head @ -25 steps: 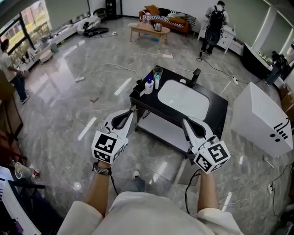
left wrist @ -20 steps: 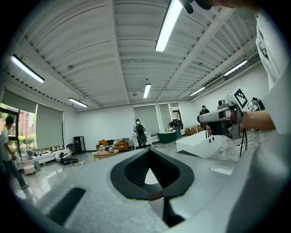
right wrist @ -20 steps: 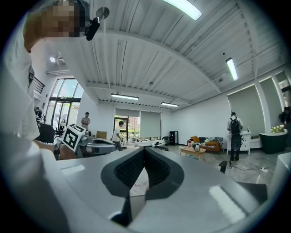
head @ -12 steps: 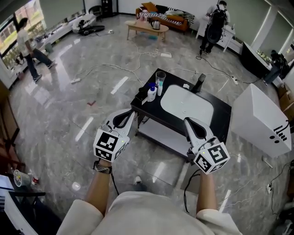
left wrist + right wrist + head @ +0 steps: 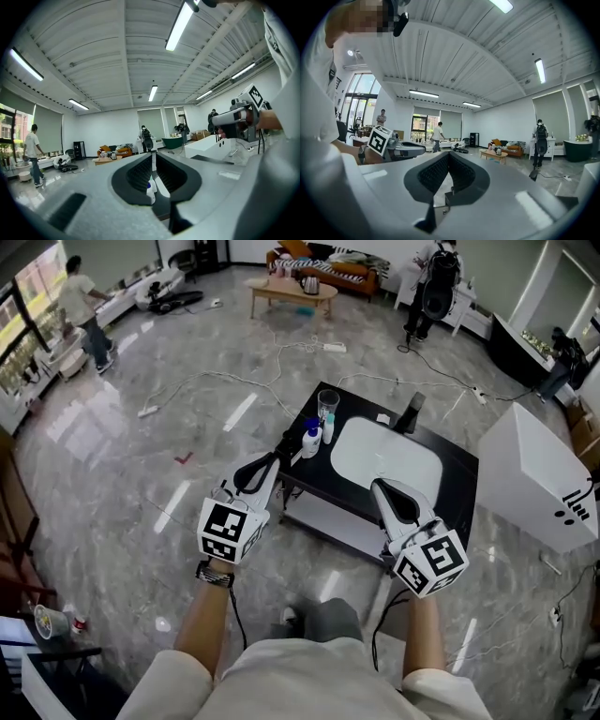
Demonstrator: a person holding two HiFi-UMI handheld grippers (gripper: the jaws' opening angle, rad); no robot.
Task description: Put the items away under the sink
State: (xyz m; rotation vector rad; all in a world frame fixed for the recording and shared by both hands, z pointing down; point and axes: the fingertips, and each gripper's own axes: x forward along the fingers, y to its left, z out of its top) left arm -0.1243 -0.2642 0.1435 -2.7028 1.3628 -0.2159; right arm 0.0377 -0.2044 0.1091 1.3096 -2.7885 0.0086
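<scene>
Big open room, plenty going on in the background
Grey marble floor [image 5: 112,484] with white cables [image 5: 234,379] snaking all over, plus a power strip [image 5: 335,347]. At the far end there's a wooden coffee table [image 5: 292,292] with a kettle [image 5: 308,283], just in front of an orange sofa [image 5: 323,266]. A person with a black backpack [image 5: 434,287] stands top right, another person [image 5: 86,310] is over by the windows, and a big white box [image 5: 539,479] sits on the right.

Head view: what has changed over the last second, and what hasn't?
The person has stepped closer to the black sink stand, bringing both grippers toward it. The left gripper is now near the corner with the white blue-capped bottle; its jaws have just been opening slightly, nothing between them. The right gripper stays shut and empty. Bottle, clear glass cup and white basin are unmoved.
</scene>
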